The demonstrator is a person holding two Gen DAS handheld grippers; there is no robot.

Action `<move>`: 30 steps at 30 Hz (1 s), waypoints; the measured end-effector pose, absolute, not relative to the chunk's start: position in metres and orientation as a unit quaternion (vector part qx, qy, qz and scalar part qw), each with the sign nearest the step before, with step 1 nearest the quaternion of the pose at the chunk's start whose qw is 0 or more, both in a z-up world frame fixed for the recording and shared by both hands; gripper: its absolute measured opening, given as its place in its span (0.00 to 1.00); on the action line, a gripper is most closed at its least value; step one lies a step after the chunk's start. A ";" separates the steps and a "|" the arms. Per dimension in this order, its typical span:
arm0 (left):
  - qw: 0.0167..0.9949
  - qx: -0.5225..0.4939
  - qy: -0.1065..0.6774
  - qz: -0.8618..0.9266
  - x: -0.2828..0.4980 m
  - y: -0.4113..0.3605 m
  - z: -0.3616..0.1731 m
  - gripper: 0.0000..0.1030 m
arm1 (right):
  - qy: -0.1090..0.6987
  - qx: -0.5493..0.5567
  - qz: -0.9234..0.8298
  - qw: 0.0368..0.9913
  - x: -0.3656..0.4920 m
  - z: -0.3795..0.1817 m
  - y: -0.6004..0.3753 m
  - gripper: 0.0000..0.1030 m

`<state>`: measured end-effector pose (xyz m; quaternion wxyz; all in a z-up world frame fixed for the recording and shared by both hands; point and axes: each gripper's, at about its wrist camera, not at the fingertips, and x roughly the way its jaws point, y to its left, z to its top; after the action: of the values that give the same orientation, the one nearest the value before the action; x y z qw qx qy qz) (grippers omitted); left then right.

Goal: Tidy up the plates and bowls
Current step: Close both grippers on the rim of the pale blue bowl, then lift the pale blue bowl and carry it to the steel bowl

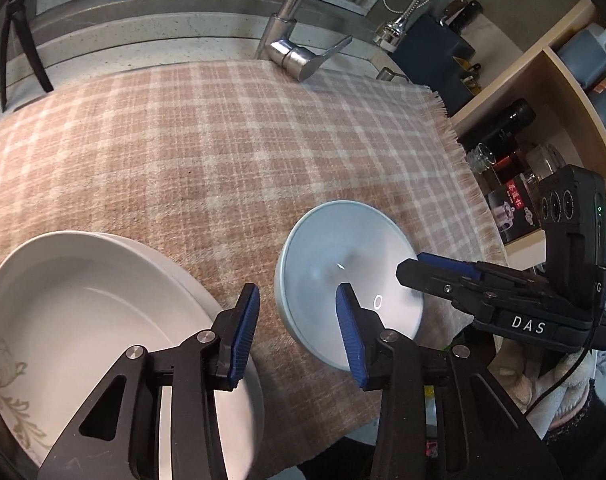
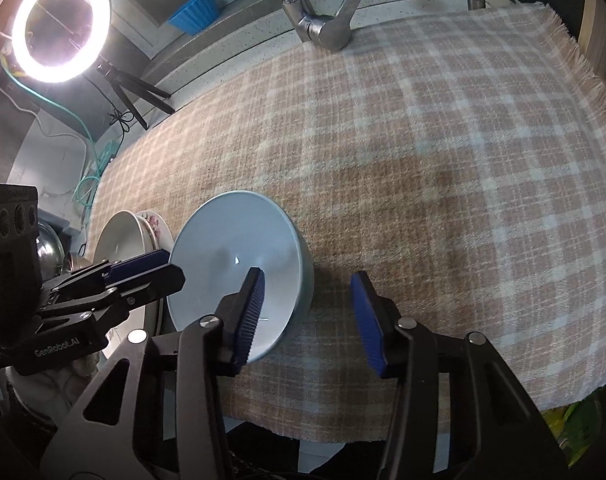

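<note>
Both grippers spread, straddling blue bowl [image 1: 343, 264] rim: left gripper [image 1: 299, 334], right gripper [image 2: 307, 316]; white plate [image 1: 83, 300] beside

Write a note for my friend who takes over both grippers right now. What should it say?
Left gripper: open, straddling the pale blue round bowl at its rim, not pressing.
Right gripper: open, straddling the opposite rim.
The bowl sits upright on the beige checked cloth, with the deep white dish beside it.
Done: both grippers placed.
Left: probably close, lift, and put the bowl away.
</note>
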<state>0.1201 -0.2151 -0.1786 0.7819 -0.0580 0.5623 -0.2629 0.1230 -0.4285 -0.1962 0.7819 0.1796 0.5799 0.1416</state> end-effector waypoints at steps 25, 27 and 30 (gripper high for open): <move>0.792 -0.074 0.545 -0.263 0.119 -0.202 -0.164 0.21 | 0.572 0.167 0.157 0.788 0.125 -0.173 -0.408 0.16; 0.797 -0.079 0.539 -0.260 0.117 -0.194 -0.158 0.21 | 0.568 0.166 0.162 0.790 0.125 -0.167 -0.402 0.16; 0.805 -0.082 0.531 -0.253 0.114 -0.183 -0.151 0.21 | 0.563 0.162 0.173 0.792 0.125 -0.158 -0.391 0.16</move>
<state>0.1139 -0.1834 -0.1508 0.8046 -0.0824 0.5307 -0.2532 0.1253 -0.3907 -0.1578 0.7921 0.1620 0.5626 0.1725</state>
